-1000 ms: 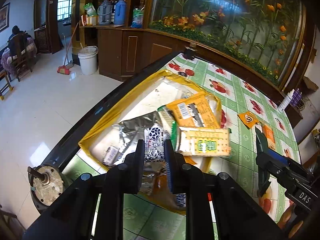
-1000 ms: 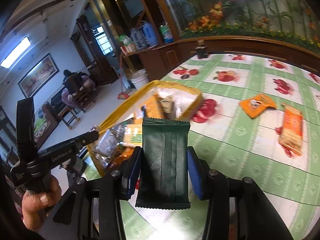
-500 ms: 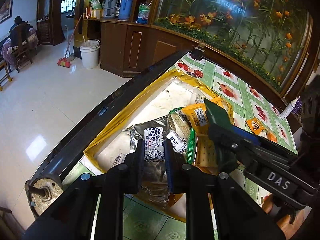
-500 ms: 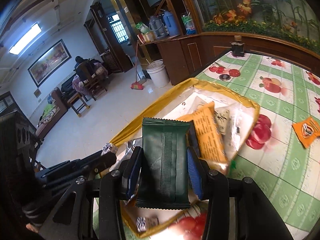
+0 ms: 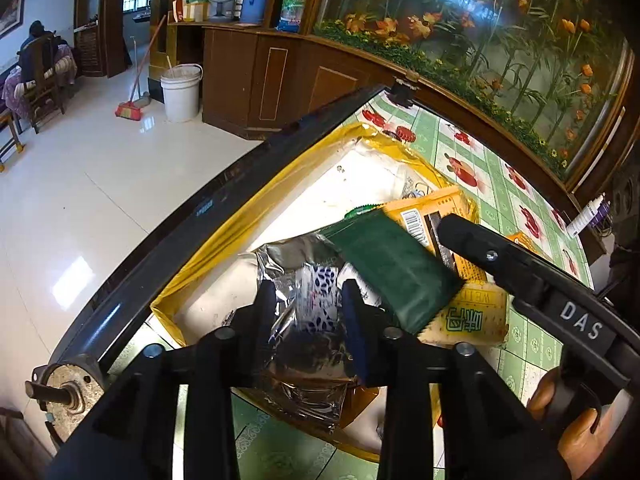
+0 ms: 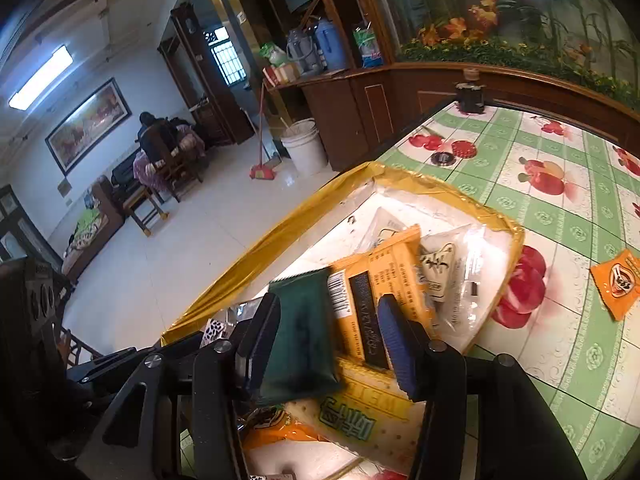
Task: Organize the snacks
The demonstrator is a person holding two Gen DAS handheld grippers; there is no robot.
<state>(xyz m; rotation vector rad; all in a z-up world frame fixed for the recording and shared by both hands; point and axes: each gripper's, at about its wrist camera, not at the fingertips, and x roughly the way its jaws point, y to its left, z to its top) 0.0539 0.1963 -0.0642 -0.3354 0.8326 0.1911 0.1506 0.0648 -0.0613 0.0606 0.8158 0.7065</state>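
Observation:
A gold-rimmed tray (image 5: 224,240) with a white floor lies at the table's left edge and holds several snack packets. My left gripper (image 5: 309,304) hovers over a silver foil bag (image 5: 296,364) in the tray. Its jaws are opening, and a small white packet with blue spots (image 5: 320,296) sits blurred and loose between them. My right gripper (image 6: 330,320) hangs over the same tray (image 6: 280,232), jaws opening. The dark green packet (image 6: 300,332) leans on the left finger, clear of the blue right pad, and tips down onto an orange barcode packet (image 6: 384,276).
A cracker packet (image 6: 360,412) lies in the tray below the green one. A small orange packet (image 6: 618,280) lies on the green fruit-print tablecloth (image 6: 560,216) to the right. A dark bottle (image 6: 472,92) stands at the far table edge. Left of the tray the table drops to the floor.
Both grippers' jaws have widened. The spotted packet has come loose in the left one. The right gripper moved over the tray and its green packet has tipped down out of the grip.

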